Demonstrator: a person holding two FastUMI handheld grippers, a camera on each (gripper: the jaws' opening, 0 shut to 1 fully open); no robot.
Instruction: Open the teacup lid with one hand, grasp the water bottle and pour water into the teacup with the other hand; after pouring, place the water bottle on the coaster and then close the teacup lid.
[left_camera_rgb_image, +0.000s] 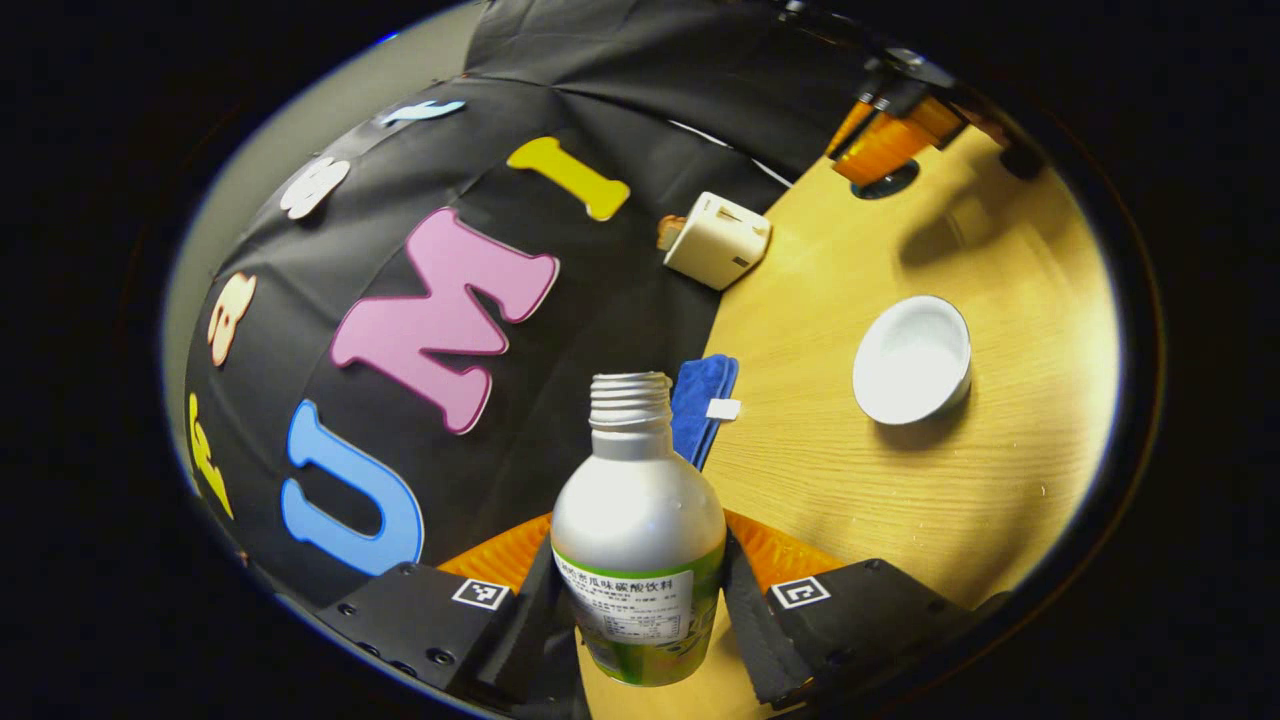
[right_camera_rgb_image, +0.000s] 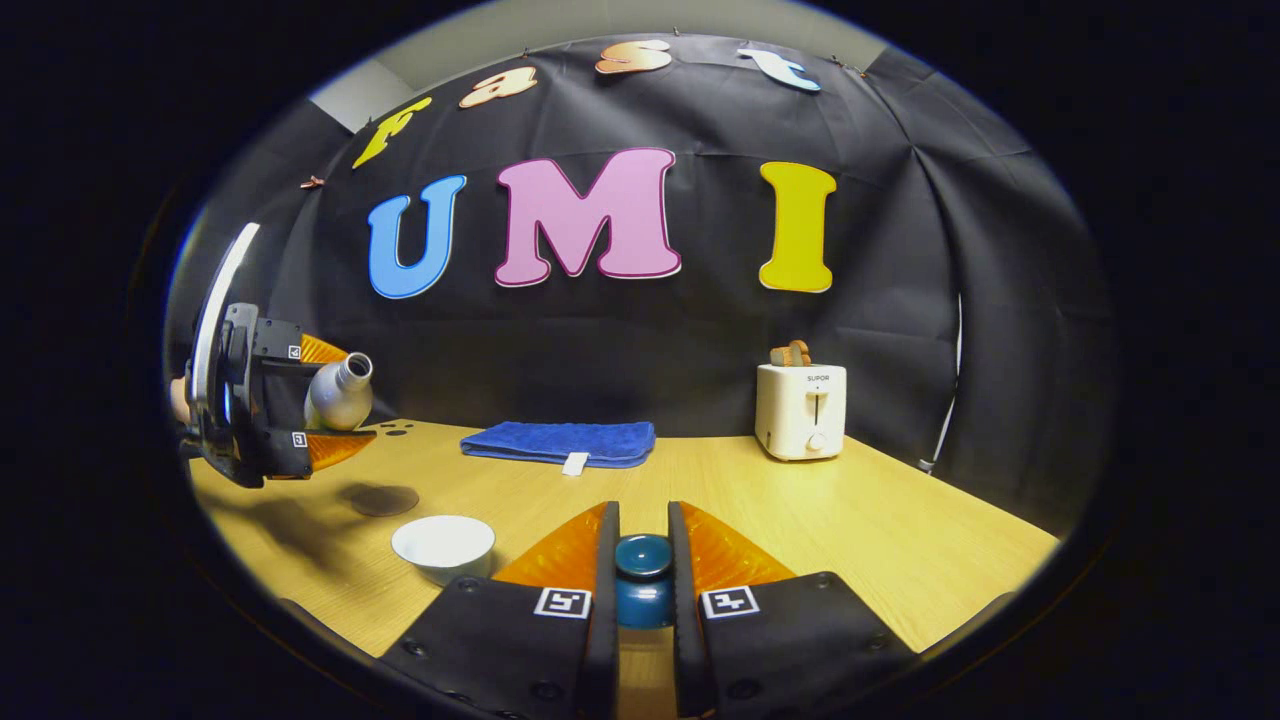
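In the right gripper view, at far left, we see the left gripper (right_camera_rgb_image: 300, 400) clamping the uncapped water bottle (right_camera_rgb_image: 338, 395), tilted, above the counter (right_camera_rgb_image: 850, 520). Below it lies a dark round coaster (right_camera_rgb_image: 383, 499), and just right of that the open white teacup (right_camera_rgb_image: 443, 545) (unlidded). Our right gripper (right_camera_rgb_image: 643, 575) is clenched on the dark teacup lid (right_camera_rgb_image: 643, 570). Behind lie a blue towel (right_camera_rgb_image: 560, 441) and a white toaster (right_camera_rgb_image: 800, 410); bare wood spreads to the counter's right edge. The bottle's label (left_camera_rgb_image: 640, 605) print is too small to make out.
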